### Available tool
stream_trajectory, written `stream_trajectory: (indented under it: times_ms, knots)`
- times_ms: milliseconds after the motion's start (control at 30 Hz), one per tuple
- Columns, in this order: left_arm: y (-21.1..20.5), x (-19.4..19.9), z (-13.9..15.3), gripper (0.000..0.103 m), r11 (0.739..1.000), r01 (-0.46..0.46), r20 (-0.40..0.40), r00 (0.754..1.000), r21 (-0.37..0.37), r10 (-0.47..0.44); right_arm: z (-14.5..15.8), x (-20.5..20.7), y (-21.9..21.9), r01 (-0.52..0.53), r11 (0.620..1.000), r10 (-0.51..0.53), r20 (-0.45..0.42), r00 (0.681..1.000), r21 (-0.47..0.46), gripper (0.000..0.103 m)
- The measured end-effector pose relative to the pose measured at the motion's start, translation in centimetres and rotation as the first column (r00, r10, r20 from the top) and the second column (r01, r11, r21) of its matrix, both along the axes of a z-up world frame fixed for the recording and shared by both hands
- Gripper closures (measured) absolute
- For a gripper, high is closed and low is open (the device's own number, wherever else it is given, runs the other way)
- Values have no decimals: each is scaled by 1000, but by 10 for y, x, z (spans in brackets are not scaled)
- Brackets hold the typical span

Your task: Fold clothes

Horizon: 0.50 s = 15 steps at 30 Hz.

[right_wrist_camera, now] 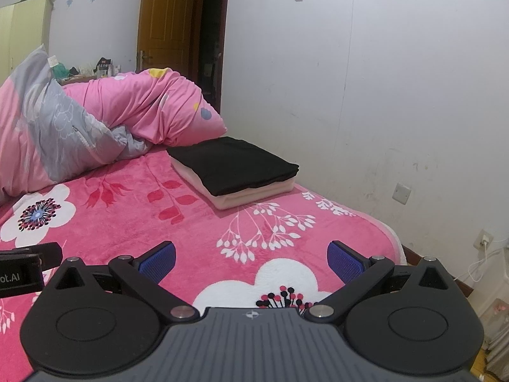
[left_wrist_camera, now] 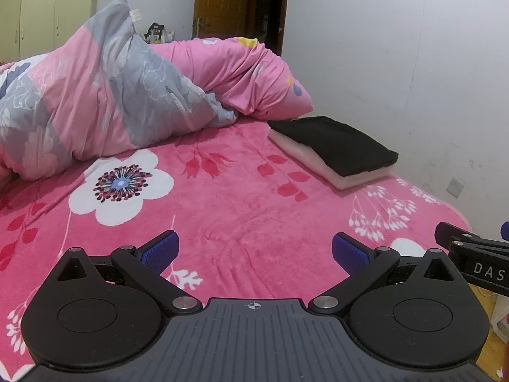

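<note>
A folded black garment [left_wrist_camera: 337, 145] [right_wrist_camera: 235, 164] lies on top of a folded pale pink one [left_wrist_camera: 359, 176] [right_wrist_camera: 254, 195], stacked at the far right of the bed by the wall. My left gripper [left_wrist_camera: 254, 250] is open above the pink floral blanket [left_wrist_camera: 222, 210], with nothing between its blue pads. My right gripper [right_wrist_camera: 251, 259] is open too, empty, hovering over the blanket [right_wrist_camera: 143, 210] nearer the bed's right edge. Each gripper shows at the edge of the other's view. Both stand well short of the stack.
A bunched pink and grey duvet [left_wrist_camera: 105, 95] [right_wrist_camera: 63, 127] and a pink pillow [left_wrist_camera: 241, 73] [right_wrist_camera: 152, 108] fill the back of the bed. A white wall [right_wrist_camera: 381, 95] runs along the right. A wooden door [right_wrist_camera: 165, 22] stands at the back. A cable and socket [right_wrist_camera: 483, 242] sit low right.
</note>
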<state>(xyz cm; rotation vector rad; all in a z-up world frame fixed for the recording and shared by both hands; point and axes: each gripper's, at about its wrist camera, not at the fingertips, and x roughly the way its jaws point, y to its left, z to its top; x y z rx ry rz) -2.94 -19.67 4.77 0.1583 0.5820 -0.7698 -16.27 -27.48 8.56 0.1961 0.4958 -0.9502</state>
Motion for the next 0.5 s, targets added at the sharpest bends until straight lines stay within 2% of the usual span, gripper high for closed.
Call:
stream_trajectory:
  times_ms: [500]
  knots:
    - [0,1,1,0,1000,1,4,1000,3,-1,0,0,1,-1,1000,1,1,1000,-1,0]
